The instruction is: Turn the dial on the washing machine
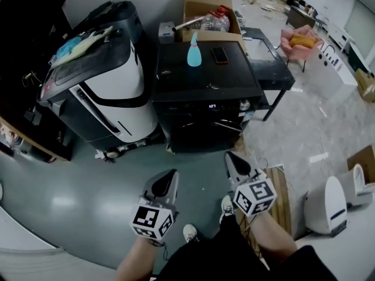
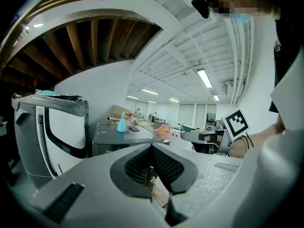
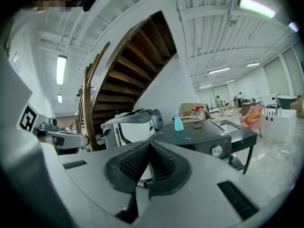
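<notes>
The dark washing machine [image 1: 205, 78] stands ahead of me, its front panel facing me with a small lit display and a round silver dial [image 1: 244, 105] at the panel's right. In the right gripper view the washing machine [image 3: 199, 136] and its dial [image 3: 217, 150] show ahead to the right. The left gripper view shows the machine's top [image 2: 118, 136]. My left gripper [image 1: 171, 175] and right gripper [image 1: 229, 156] are both shut and empty, held side by side well short of the machine, above the floor.
A turquoise spray bottle [image 1: 194, 51] and a phone [image 1: 220, 54] lie on the machine's top. A large white and black printer [image 1: 99, 86] stands to the left, a cardboard box [image 1: 208, 7] behind, a black table [image 1: 272, 69] to the right. A white robot [image 1: 328, 206] stands at the right.
</notes>
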`<action>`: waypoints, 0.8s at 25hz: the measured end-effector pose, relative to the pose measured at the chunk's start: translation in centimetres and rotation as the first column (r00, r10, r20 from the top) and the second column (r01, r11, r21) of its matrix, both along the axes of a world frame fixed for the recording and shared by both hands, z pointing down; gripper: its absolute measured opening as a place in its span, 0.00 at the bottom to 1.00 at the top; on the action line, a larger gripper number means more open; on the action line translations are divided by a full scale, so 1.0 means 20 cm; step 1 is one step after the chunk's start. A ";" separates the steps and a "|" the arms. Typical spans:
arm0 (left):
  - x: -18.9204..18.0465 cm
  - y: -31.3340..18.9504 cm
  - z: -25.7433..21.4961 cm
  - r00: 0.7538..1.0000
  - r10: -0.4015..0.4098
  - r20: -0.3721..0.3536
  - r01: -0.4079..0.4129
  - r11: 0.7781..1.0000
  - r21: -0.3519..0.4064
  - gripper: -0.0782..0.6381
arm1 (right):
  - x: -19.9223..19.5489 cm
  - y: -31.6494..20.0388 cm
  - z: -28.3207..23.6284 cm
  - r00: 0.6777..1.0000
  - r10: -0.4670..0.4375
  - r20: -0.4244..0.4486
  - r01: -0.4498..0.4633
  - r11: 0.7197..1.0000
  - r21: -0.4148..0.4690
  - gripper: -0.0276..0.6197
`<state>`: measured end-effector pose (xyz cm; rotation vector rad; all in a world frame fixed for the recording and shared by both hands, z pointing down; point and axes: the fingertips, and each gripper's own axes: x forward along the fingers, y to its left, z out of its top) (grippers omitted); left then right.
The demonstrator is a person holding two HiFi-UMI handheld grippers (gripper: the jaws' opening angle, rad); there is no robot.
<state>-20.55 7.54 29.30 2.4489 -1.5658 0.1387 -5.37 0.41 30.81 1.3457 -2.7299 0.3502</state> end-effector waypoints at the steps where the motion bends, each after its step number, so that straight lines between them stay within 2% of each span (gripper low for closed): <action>1: -0.01 0.04 0.01 1.000 0.014 -0.003 -0.014 1.000 0.000 0.12 | 0.00 0.05 0.00 1.000 0.014 -0.002 -0.014 1.000 0.004 0.04; 10: 0.06 0.32 0.00 0.990 0.142 -0.019 -0.141 0.990 0.021 0.12 | 0.08 0.46 -0.07 0.991 0.129 -0.026 -0.128 0.991 0.033 0.04; 15: 0.16 0.42 -0.02 0.986 0.166 -0.031 -0.165 0.986 0.022 0.12 | 0.17 0.60 -0.12 0.988 0.148 -0.041 -0.146 0.988 0.051 0.04; 20: 0.29 0.48 -0.03 0.988 0.153 -0.036 -0.152 0.988 0.020 0.12 | 0.28 0.68 -0.15 0.991 0.126 -0.049 -0.123 0.990 0.066 0.04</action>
